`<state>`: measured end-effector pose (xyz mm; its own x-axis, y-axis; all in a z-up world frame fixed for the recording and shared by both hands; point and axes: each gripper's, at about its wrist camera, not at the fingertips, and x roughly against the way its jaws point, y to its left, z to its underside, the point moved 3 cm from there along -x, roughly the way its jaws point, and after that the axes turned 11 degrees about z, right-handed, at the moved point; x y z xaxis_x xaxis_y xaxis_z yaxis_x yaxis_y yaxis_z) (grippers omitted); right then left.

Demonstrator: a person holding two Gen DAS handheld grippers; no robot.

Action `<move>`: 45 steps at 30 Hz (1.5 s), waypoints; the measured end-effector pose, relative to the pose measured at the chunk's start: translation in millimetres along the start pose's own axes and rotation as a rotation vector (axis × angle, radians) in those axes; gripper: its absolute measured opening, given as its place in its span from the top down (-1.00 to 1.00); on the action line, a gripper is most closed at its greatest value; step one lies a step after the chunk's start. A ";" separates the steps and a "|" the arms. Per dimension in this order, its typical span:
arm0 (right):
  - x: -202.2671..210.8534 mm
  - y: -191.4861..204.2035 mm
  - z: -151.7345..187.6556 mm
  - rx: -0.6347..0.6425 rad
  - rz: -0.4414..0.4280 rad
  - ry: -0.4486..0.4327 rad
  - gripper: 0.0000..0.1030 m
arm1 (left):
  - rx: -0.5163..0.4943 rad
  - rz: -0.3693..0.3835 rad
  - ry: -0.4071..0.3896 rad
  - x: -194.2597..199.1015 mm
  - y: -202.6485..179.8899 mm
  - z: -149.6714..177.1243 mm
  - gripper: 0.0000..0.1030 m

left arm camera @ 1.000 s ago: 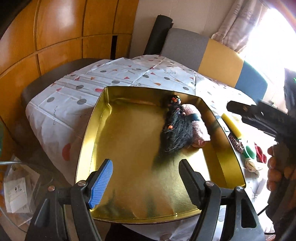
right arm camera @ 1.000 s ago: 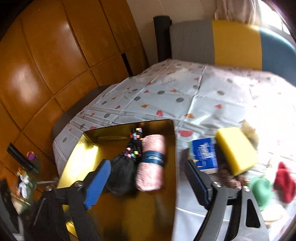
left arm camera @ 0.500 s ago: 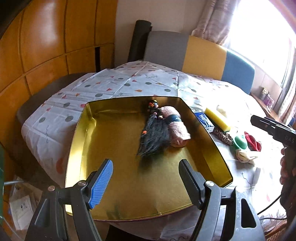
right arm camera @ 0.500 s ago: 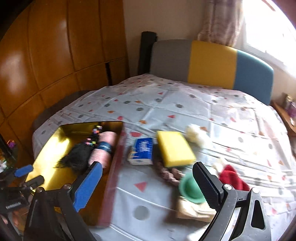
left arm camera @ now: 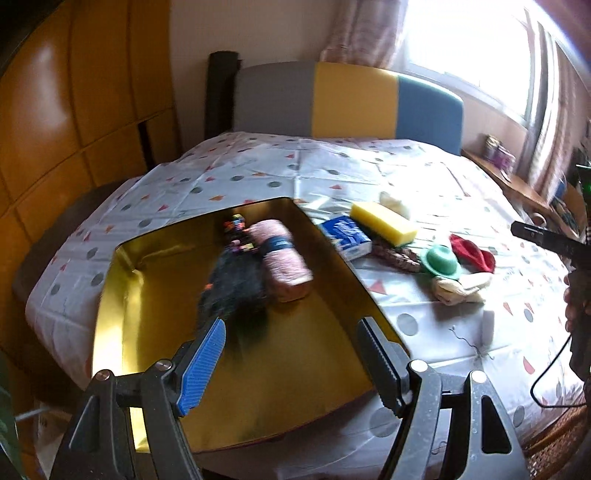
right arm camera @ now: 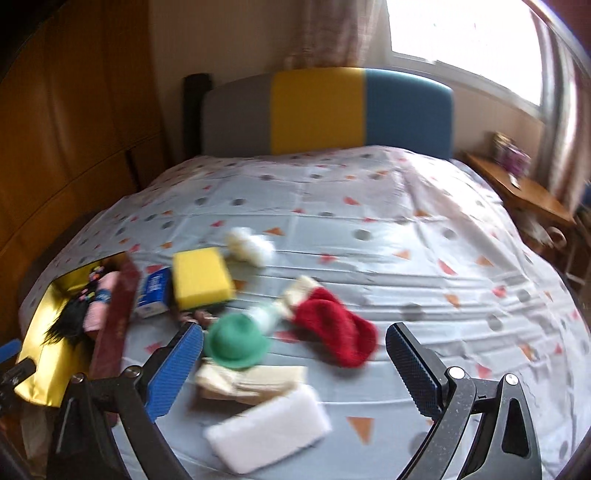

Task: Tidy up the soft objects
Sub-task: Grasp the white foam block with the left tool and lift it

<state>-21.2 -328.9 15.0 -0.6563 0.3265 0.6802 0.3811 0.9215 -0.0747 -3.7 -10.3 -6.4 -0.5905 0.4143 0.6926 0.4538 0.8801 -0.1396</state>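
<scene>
Gold tray (left arm camera: 147, 314) holding pink roll (left arm camera: 282, 254), yellow sponge (right arm camera: 201, 277) beside tray, patterned tablecloth (right arm camera: 369, 221), left gripper (left arm camera: 291, 354) and right gripper (right arm camera: 295, 354) jaws spread, empty.

1. This is a room in a home, probably a dining or living room.
2. A table with a dotted tablecloth (right arm camera: 369, 229) stands by a padded bench back (right arm camera: 328, 110).
3. Wooden wall panels (left arm camera: 74, 122), a curtain (left arm camera: 364, 29) and a bright window (right arm camera: 461, 40) surround it.

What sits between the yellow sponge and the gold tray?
A small blue tissue pack, seen in both views, lies between the yellow sponge and the gold tray.
</scene>
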 end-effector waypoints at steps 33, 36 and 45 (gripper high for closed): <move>-22.3 -131.4 23.5 -0.597 -0.007 0.110 -0.99 | -0.636 0.343 0.284 -144.5 -243.2 15.4 -0.42; -24.5 -133.8 25.5 -0.603 0.005 0.122 -0.99 | -0.484 0.409 0.317 -150.9 -230.5 15.1 0.16; -27.2 -131.2 26.0 -0.578 0.020 0.134 -0.99 | -0.156 0.610 0.362 -116.2 -181.9 31.8 0.33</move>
<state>-70.3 -453.2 -12.6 -0.5717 0.2791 0.7715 0.7101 0.6394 0.2949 -38.9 -211.1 -84.0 0.0441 0.6941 0.7185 0.7376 0.4624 -0.4920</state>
